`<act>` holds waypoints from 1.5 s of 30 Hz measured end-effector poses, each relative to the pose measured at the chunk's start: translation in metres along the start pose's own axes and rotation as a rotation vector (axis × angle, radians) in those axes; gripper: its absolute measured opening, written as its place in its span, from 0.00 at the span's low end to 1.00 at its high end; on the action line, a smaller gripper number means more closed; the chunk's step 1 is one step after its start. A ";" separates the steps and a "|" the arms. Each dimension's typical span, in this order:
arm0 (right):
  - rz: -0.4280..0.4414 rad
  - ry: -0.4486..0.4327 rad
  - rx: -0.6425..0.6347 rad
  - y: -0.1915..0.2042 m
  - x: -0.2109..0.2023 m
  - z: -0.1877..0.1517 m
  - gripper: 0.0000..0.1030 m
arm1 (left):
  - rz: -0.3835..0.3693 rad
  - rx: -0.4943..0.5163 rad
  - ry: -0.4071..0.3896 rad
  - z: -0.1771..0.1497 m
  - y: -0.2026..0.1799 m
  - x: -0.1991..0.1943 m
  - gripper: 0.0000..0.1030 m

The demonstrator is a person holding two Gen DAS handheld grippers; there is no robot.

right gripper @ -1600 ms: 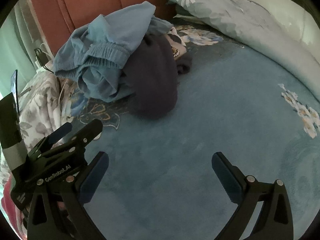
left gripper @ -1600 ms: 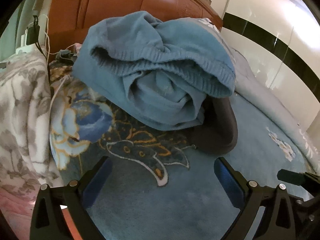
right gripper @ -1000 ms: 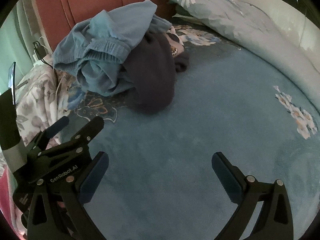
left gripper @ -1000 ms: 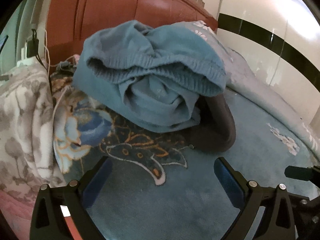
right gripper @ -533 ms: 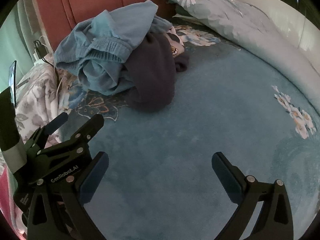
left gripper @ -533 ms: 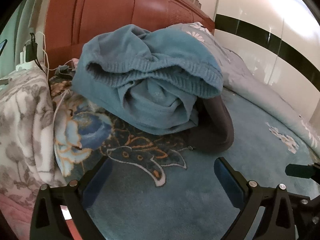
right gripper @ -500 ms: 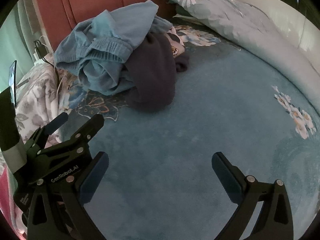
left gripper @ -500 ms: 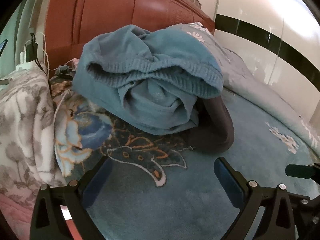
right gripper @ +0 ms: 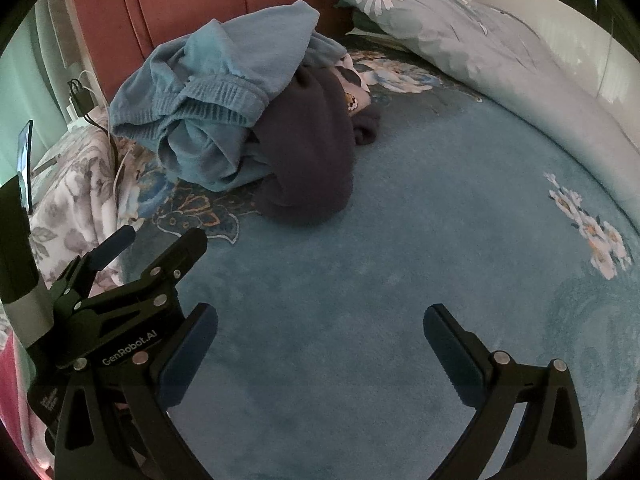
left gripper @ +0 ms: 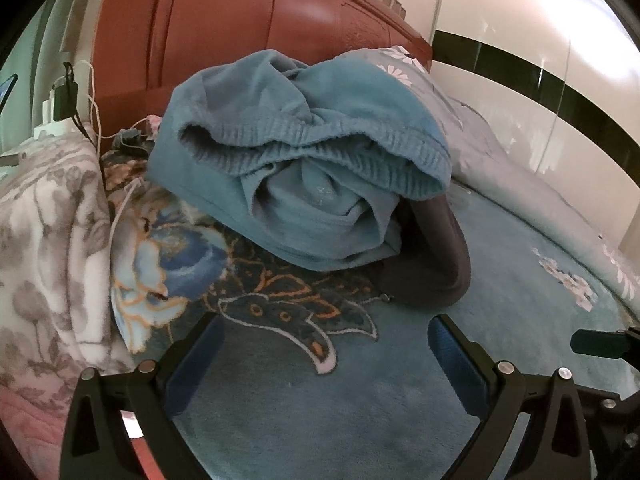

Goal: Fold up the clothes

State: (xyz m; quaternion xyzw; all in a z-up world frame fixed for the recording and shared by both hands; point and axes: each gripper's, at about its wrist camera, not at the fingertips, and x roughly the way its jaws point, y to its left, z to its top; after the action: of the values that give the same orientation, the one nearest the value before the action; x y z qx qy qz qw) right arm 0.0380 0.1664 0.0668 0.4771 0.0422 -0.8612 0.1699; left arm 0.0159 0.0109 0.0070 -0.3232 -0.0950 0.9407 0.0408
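Both claws wide open, nothing held: left gripper (left gripper: 324,344) and right gripper (right gripper: 320,336) hover low over bare blue bedspread (right gripper: 400,280), side by side, left one visible in the right view.

Clothes sit ahead, well apart from the fingers: blue fleece garment (left gripper: 304,152) bunched up, ribbed hem on top, draped partly over a dark garment (right gripper: 312,152) that pokes out on its right. Pile leans near the red headboard (left gripper: 224,24), grey floral blanket (left gripper: 44,232) to its left, pillow (right gripper: 420,12) to its right.

Neither piece lies flat or folded. Open jaws aimed at the heap suggest readiness to grab; clear spread below looks like the folding area.
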 end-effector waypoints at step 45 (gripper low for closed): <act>0.081 -0.051 -0.141 0.077 0.060 0.172 0.16 | -0.153 -0.415 0.058 -0.005 0.070 0.006 1.00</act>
State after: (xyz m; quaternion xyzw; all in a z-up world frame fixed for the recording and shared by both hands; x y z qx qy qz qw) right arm -0.1039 0.0384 0.1169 0.4432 0.0790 -0.8604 0.2390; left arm 0.0134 -0.0560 -0.0144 -0.3433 -0.3095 0.8855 0.0475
